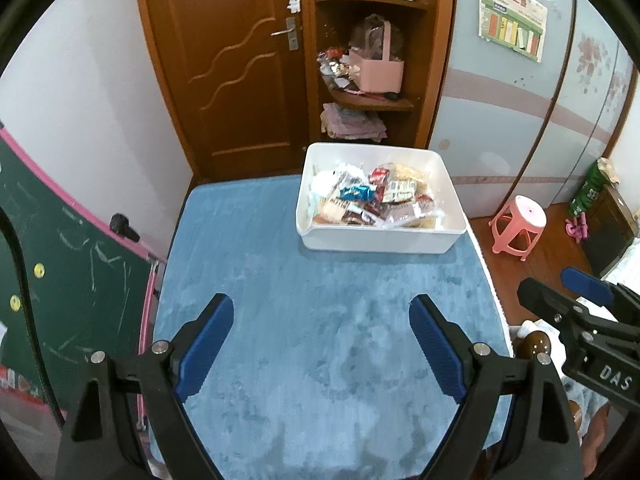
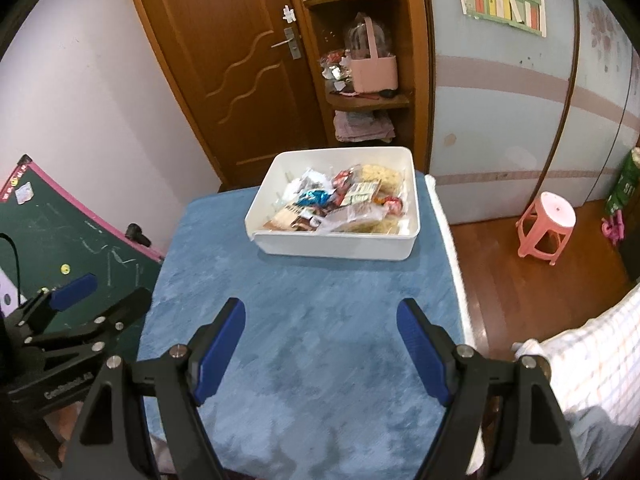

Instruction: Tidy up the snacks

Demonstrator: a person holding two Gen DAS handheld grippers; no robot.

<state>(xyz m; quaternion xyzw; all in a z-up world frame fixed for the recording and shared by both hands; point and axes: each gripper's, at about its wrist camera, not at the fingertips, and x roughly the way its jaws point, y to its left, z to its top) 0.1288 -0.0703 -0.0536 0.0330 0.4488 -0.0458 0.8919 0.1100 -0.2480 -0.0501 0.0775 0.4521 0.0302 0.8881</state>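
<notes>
A white plastic bin (image 1: 380,240) stands at the far right of the blue-covered table (image 1: 300,340); it also shows in the right wrist view (image 2: 336,246). It holds a heap of wrapped snacks (image 1: 372,198) (image 2: 340,204). My left gripper (image 1: 322,322) is open and empty over the near part of the table, well short of the bin. My right gripper (image 2: 321,326) is open and empty too, beside the left one. Each gripper shows at the edge of the other's view: the right one (image 1: 560,292) and the left one (image 2: 100,296).
A green chalkboard (image 1: 60,280) leans left of the table. A wooden door (image 1: 236,60) and corner shelves with a pink basket (image 1: 376,68) stand behind. A pink stool (image 1: 518,228) sits on the wood floor at right. A checked cloth (image 2: 592,352) lies at near right.
</notes>
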